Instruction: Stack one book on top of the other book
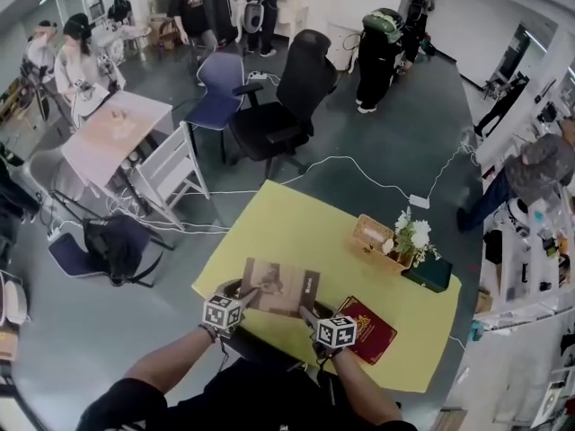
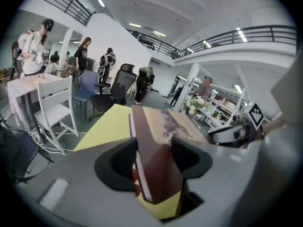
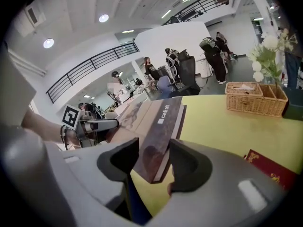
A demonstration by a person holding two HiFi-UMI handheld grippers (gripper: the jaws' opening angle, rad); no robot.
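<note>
Done: brown book (image 1: 280, 287) held clear of table (image 1: 296, 214), near edge pinched by left tongs (image 1: 250, 294) and right tongs (image 1: 307, 312) | red book (image 1: 368, 329) flat at its 4 o'clock, apart | Left: stacking

Two books (image 1: 280, 287) (image 1: 370, 330), two grippers (image 1: 250, 294) (image 1: 307, 312), one wicker basket (image 1: 370, 232), one yellow table (image 1: 269, 223)

Grey left tool (image 2: 154, 161), grey right tool (image 3: 154, 161), black pads (image 3: 188, 167), black-and-white marker cubes (image 1: 222, 312), black sleeves (image 1: 112, 404)

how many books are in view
2: a brown book held by the left tongs and right tongs over the table, and a red book lying flat right of it.
</note>
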